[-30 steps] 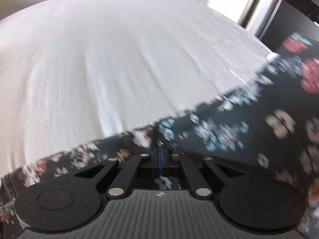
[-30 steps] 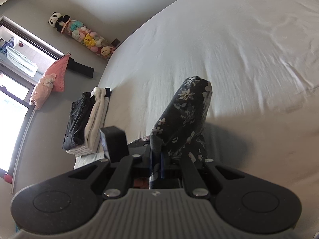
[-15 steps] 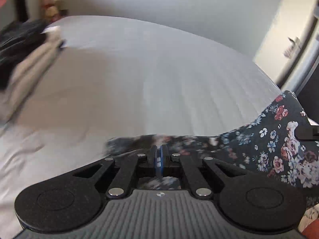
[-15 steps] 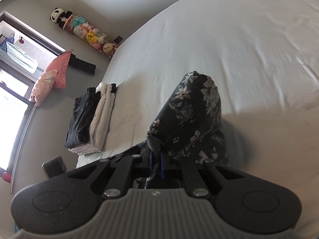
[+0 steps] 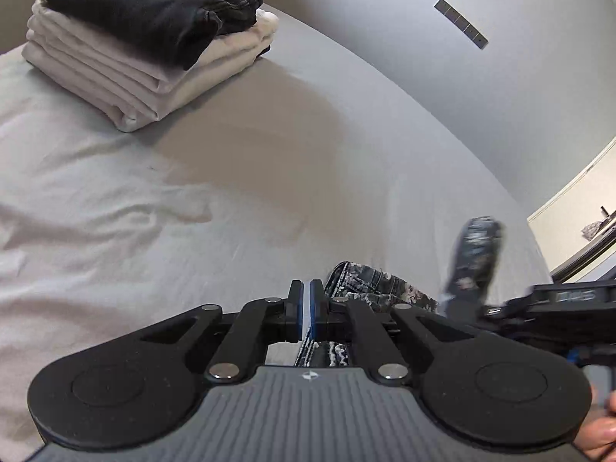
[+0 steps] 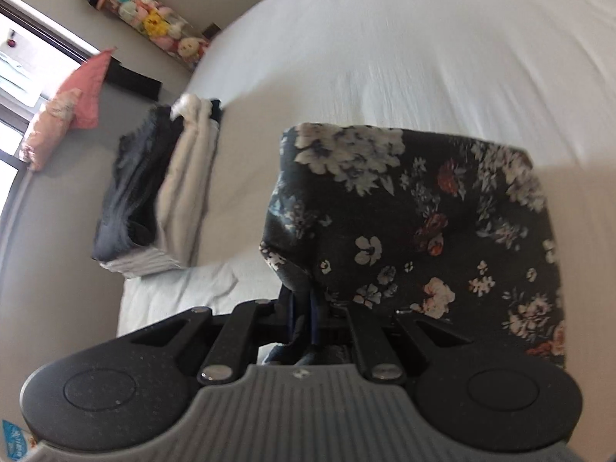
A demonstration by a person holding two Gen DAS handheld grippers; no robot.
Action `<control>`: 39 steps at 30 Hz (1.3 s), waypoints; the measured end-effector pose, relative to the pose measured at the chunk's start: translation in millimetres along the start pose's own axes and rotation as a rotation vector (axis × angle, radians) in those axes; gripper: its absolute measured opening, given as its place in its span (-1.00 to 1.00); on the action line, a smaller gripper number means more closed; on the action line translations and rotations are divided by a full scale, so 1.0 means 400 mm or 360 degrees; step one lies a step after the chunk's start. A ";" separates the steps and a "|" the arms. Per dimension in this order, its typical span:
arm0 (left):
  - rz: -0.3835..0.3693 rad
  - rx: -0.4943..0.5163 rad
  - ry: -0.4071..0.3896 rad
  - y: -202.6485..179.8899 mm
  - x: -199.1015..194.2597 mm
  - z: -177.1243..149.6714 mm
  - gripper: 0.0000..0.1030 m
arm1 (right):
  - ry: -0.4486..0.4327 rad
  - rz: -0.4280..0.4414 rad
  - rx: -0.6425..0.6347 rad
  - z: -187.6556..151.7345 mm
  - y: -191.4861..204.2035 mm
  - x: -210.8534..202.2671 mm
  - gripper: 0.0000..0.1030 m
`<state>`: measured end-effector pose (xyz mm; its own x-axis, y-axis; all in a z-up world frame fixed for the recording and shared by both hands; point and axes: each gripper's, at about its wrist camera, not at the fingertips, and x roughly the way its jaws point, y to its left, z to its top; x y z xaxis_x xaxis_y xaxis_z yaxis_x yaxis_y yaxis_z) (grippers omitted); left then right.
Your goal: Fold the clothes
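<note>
A dark floral garment [image 6: 415, 223] hangs over the white bed sheet [image 6: 404, 50]. My right gripper [image 6: 302, 319] is shut on its upper edge, and the cloth spreads wide to the right of the fingers. In the left wrist view my left gripper [image 5: 303, 310] is shut, with a narrow slit between the blue pads. The bunched floral garment [image 5: 369, 288] lies just right of and below the fingers. I cannot tell whether cloth is pinched between them. The right gripper's body [image 5: 558, 308] shows at the right edge.
A stack of folded clothes, white with a black piece on top [image 5: 142, 42], sits on the bed at the far left. It also shows in the right wrist view [image 6: 161, 188]. Plush toys [image 6: 154, 23] line the wall. A pink cloth [image 6: 82, 92] hangs near the window.
My left gripper swung left, and the folded stack came into its view. The garment slid from in front of its fingers to the right side. In the right wrist view the garment spread out wider.
</note>
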<state>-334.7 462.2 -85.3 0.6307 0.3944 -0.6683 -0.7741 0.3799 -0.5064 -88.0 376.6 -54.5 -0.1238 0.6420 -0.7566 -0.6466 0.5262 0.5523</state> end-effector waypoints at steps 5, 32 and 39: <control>-0.0031 -0.0020 0.0018 0.016 0.040 -0.001 -0.96 | 0.0086 -0.0128 -0.0024 -0.030 0.019 0.126 -0.82; 0.0087 0.0816 0.0340 -0.207 0.080 -0.171 -0.96 | -0.0219 -0.0391 -0.0521 -0.144 -0.283 -0.136 -0.39; 0.0199 0.0843 0.0359 -0.197 0.108 -0.194 -0.95 | -0.0156 -0.0295 -0.0494 -0.137 -0.326 -0.104 -0.39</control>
<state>-250.7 384.2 -116.4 0.4643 0.2973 -0.8343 -0.6728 0.7310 -0.1140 -39.8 250.7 -114.1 0.0796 0.6102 -0.7882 -0.8506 0.4539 0.2654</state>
